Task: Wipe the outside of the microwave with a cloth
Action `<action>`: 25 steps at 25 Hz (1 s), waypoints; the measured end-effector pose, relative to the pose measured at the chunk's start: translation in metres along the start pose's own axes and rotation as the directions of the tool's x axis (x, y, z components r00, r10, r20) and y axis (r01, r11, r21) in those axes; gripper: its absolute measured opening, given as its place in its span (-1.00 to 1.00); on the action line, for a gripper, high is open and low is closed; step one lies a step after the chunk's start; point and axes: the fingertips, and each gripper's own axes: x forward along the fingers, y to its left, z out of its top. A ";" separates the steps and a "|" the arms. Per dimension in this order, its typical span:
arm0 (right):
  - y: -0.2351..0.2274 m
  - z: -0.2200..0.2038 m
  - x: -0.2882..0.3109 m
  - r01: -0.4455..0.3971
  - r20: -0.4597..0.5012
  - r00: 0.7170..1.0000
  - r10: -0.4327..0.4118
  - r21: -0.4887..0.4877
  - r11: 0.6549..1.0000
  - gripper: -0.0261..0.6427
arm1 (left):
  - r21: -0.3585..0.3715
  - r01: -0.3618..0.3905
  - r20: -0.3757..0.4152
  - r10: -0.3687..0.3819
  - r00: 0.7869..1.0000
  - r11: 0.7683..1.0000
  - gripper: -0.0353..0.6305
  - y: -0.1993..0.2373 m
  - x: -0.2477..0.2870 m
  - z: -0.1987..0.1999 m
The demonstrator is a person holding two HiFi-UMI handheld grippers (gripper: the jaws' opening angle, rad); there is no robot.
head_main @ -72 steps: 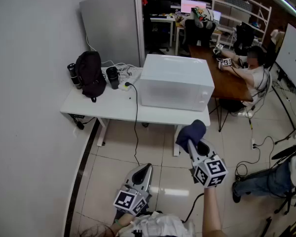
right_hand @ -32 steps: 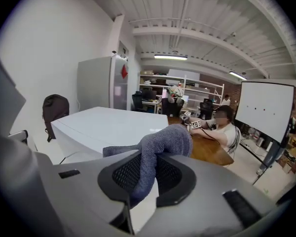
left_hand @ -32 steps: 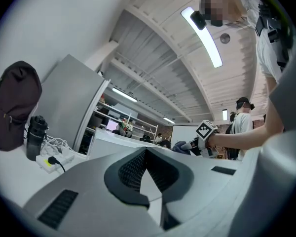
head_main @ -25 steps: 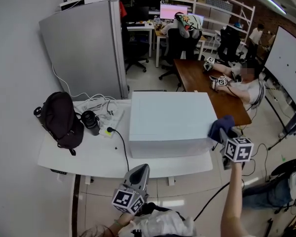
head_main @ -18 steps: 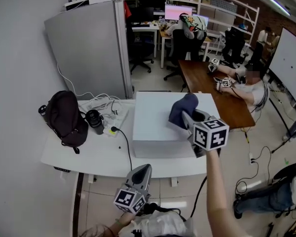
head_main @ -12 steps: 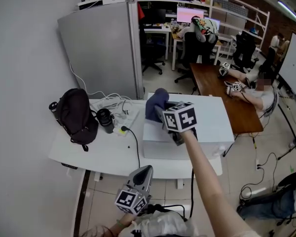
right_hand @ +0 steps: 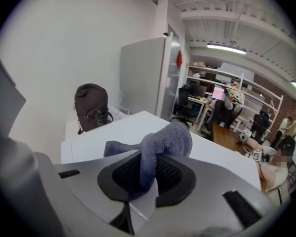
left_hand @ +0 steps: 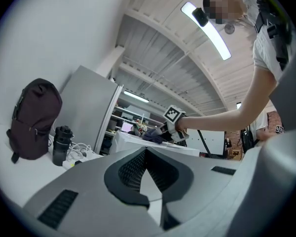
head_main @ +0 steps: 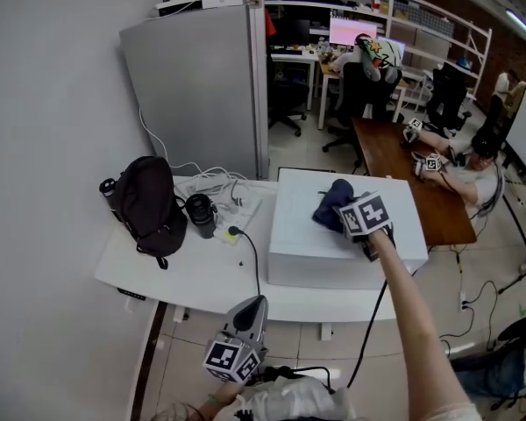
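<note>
Head view, and the right gripper (head_main: 340,212) is out over the white microwave (head_main: 346,253), the arm (head_main: 408,301) stretched right across. What has it got?

The dark blue cloth (head_main: 330,209). In the right gripper view the jaws are clamped on a fold of it, and the rest is bunched up just ahead of them, resting on the microwave's flat top

Whereabouts on the top?

Near the middle, a little toward the back. The microwave sits at the right end of the white counter (head_main: 175,279), with a black cord (head_main: 256,266) running down over the counter's front edge just beside its left wall

And the other one?

The left gripper (head_main: 252,307) is held low, close to the body and in front of the counter, well apart from the microwave. In the left gripper view its jaws are pressed together at the tips with nothing between them

Anything else on that counter?

There's a dark backpack (head_main: 149,207) upright at the left end, near the wall. A black cup (head_main: 201,215) stands just beside it, with a tangle of white cables between the cup and the microwave. A grey partition (head_main: 202,86) rises behind it all
</note>
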 end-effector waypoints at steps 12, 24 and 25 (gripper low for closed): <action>-0.166 -0.131 -0.126 0.288 -0.066 0.958 -0.280 0.277 0.917 -0.69 | -0.031 0.120 -0.031 -0.121 0.992 0.992 -0.94 -0.024 0.028 -0.017; 0.006 0.126 -0.028 -0.094 0.378 0.924 0.063 0.064 0.994 -0.69 | -0.005 0.056 -0.021 -0.056 0.998 0.998 -0.94 0.001 0.017 -0.008; 0.026 0.139 -0.009 -0.131 0.369 0.923 0.104 0.046 0.990 -0.69 | -0.001 0.031 -0.013 -0.031 0.999 1.000 -0.94 0.008 0.012 -0.005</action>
